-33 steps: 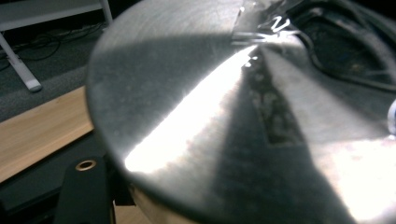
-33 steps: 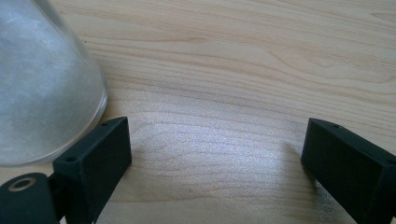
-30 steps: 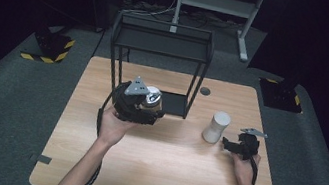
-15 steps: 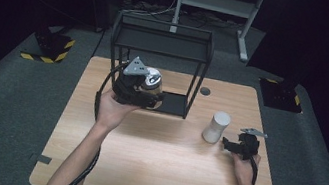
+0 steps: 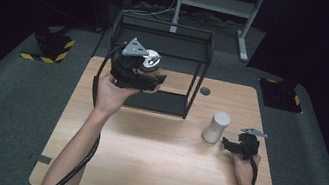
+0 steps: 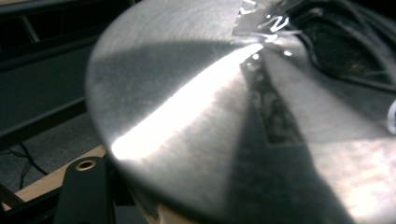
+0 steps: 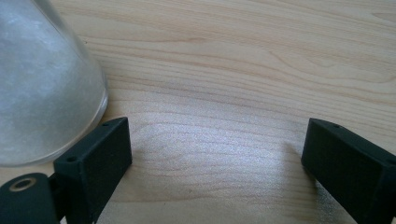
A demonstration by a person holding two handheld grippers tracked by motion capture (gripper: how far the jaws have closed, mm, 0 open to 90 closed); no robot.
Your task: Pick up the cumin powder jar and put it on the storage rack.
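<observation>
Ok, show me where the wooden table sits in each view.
High view: the wooden table spans the middle, under both hands.
Left gripper view: a sliver at bottom left, below the metal can.
Right gripper view: the whole background.
Shared landmark: the frosted white cup, standing at left in the right gripper view.

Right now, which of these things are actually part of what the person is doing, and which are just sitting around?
In use:
- left gripper, shut on the shiny metal can
- black wire rack, right by the can

Just lying about:
- white cup on the table
- right gripper, fingers open, resting beside the cup
</observation>
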